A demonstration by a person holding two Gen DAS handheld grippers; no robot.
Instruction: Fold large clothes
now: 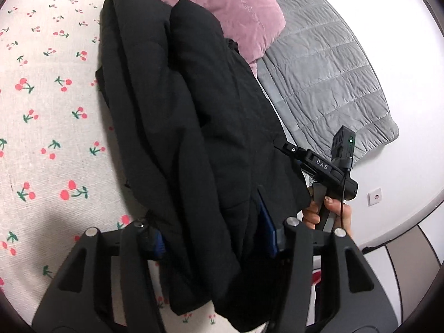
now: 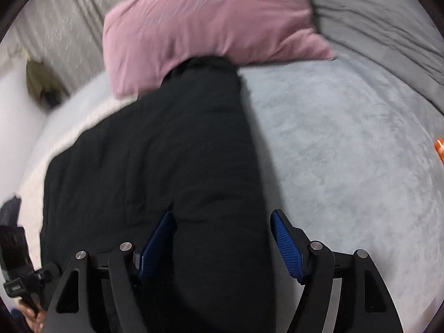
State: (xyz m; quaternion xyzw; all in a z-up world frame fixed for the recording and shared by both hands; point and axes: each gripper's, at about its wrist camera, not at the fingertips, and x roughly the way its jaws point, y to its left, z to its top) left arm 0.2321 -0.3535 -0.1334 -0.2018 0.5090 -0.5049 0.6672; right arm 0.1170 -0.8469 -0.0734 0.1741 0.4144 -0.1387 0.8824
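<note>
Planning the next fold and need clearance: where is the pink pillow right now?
The pink pillow lies at the far end of the black coat, touching it, top centre in both wrist views, with the grey quilt beside it on the right.

The right gripper (image 2: 222,238) has its blue-padded jaws spread wide around a fold of the black padded coat (image 2: 155,166), which lies on the pale grey fleece blanket (image 2: 347,152), its far end touching the pink pillow (image 2: 211,25).

Pink pillow (image 1: 244,11) on grey quilt (image 1: 327,63); cherry-print sheet (image 1: 50,105); maybe wall socket (image 1: 374,196).
</note>
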